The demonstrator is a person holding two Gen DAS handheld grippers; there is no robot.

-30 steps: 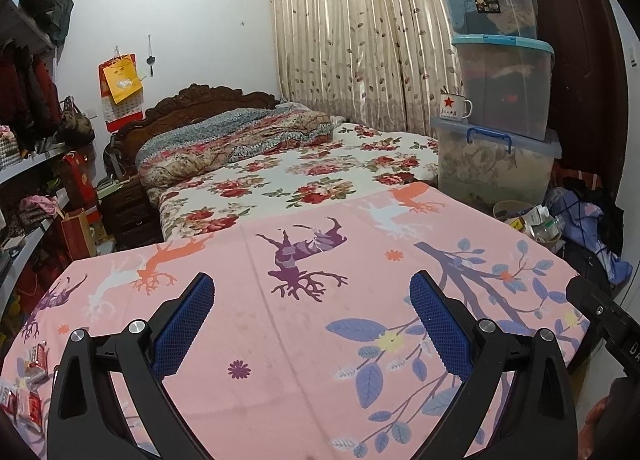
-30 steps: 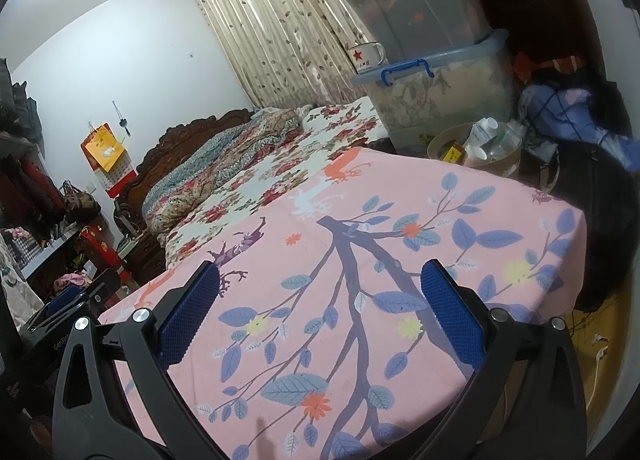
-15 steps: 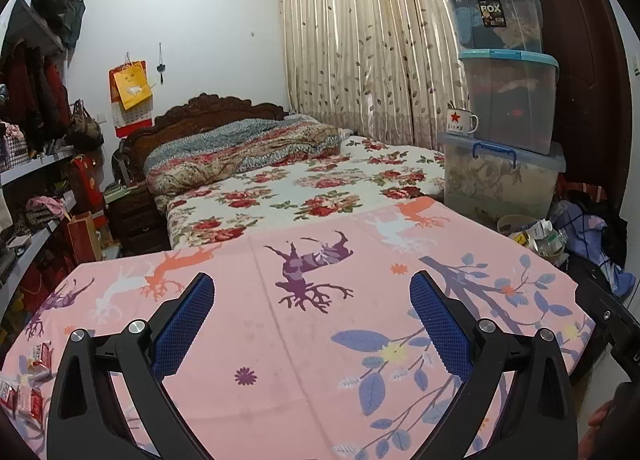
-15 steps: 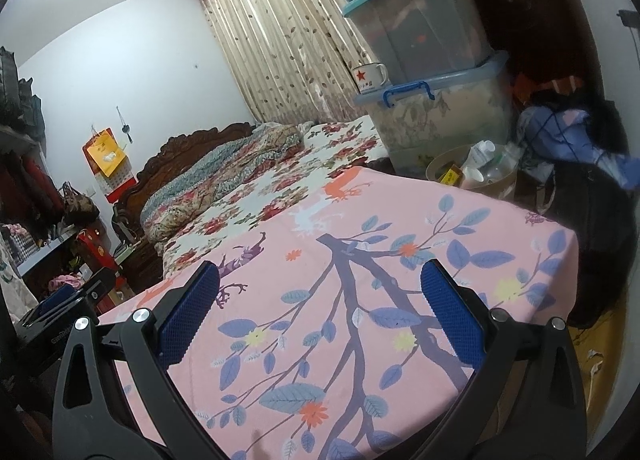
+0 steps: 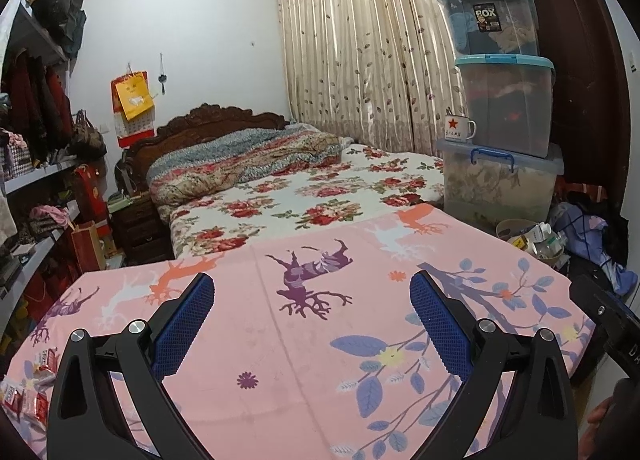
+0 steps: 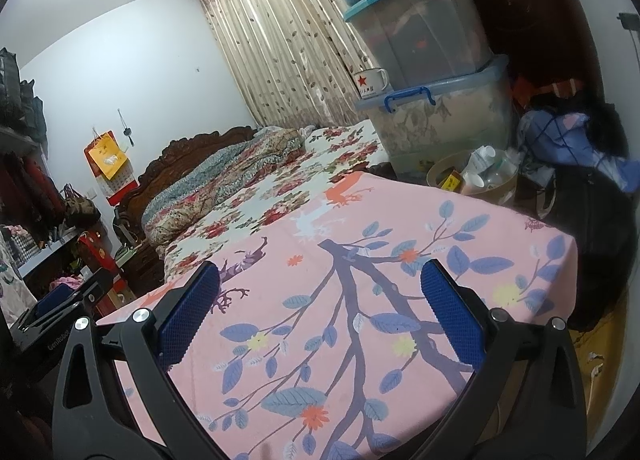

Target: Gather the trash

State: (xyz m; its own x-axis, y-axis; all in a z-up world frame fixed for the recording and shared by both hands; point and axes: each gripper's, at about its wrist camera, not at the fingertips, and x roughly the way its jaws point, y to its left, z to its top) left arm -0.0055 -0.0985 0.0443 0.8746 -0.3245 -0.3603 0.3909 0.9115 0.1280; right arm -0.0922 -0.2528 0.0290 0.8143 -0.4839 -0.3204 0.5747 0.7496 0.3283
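Trash: small red and white wrappers (image 5: 30, 388), maybe snack packs, at the pink surface's (image 5: 280, 340) left edge.
Direction: too small to tell.
Left gripper (image 5: 312, 324): jaws wide open, empty.
Right gripper (image 6: 320, 308): jaws wide open, empty.

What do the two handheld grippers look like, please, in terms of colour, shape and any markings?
The left gripper and the right gripper look alike: black, angular, V-shaped frames with triangular cut-outs and silver screw heads. Each finger carries a long blue pad with a fine mesh texture. The left gripper's body, seen from the right wrist, bears pale lettering too small to read. No cables show.
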